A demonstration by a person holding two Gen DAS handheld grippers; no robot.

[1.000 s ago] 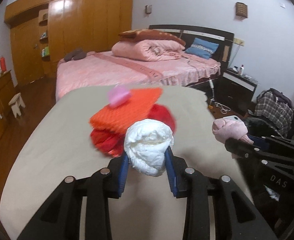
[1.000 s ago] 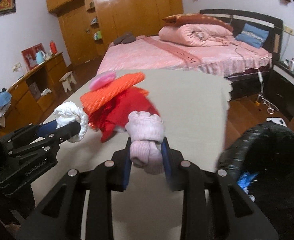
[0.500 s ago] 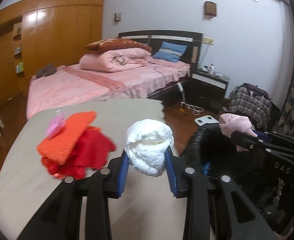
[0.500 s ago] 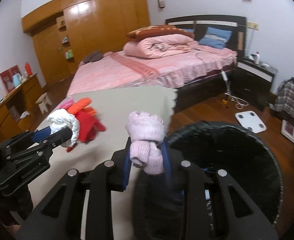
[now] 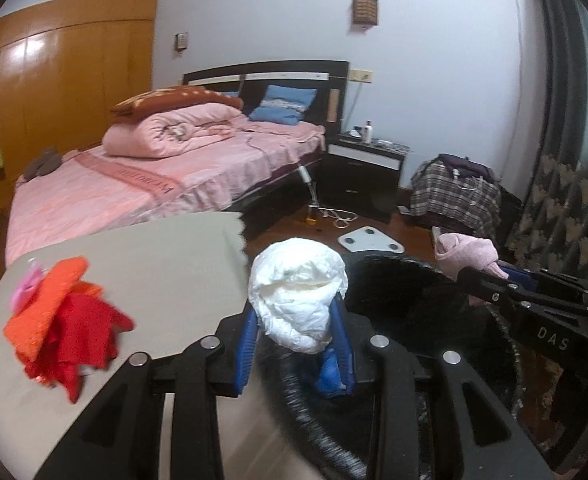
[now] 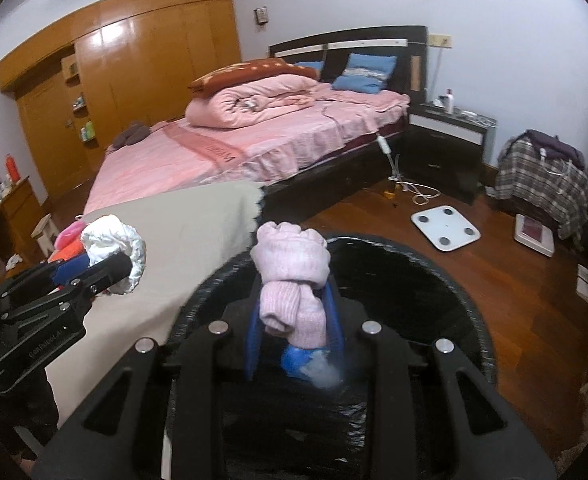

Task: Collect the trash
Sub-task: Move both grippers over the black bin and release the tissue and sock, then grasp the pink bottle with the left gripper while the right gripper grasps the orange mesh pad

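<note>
Black bin [image 6: 433, 280] gapes right beneath your right gripper [image 6: 294, 312], which pinches the pink rolled sock [image 6: 292, 276] upright; your left gripper [image 5: 297, 320], clamping the white wad [image 5: 297, 292], sits at its near rim.

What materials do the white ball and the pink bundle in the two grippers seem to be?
White ball: probably crumpled paper or tissue, matte, with sharp creases. Pink bundle: looks like knitted fabric, soft and fuzzy, with ribbed texture, perhaps a rolled sock.
</note>
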